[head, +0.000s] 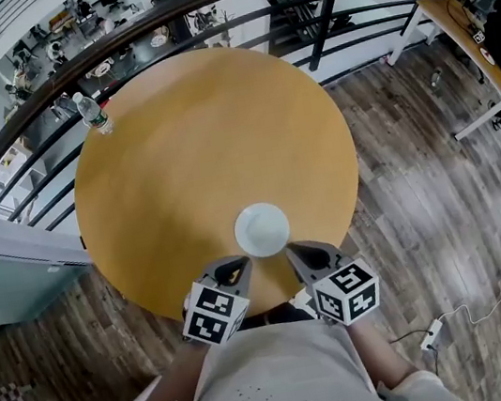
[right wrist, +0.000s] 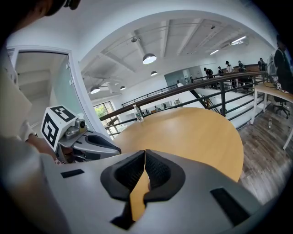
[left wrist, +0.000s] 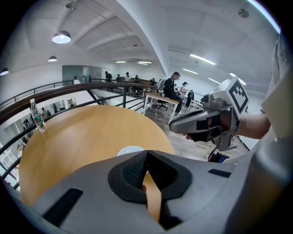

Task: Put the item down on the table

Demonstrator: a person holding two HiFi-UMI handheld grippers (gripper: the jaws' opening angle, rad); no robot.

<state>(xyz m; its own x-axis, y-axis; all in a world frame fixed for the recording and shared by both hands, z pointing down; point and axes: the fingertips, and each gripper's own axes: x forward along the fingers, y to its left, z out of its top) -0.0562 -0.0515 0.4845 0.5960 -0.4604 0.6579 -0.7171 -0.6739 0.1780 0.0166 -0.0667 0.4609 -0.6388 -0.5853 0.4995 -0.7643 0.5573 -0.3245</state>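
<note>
A small white round dish (head: 261, 229) rests on the round wooden table (head: 203, 145) near its front edge; in the left gripper view the dish (left wrist: 129, 149) peeks out just beyond the jaws. My left gripper (head: 233, 267) hovers at the table's edge, just left of and behind the dish, and is shut with nothing in it. My right gripper (head: 299, 254) mirrors it to the right of the dish, also shut and empty. Neither touches the dish. Each gripper shows in the other's view: the right gripper (left wrist: 177, 128) and the left gripper (right wrist: 110, 147).
A clear water bottle (head: 93, 113) stands at the table's far left edge, close to a dark railing (head: 199, 8). Wooden floor (head: 436, 173) surrounds the table. A desk (head: 467, 44) stands at the far right. People sit at desks in the distance.
</note>
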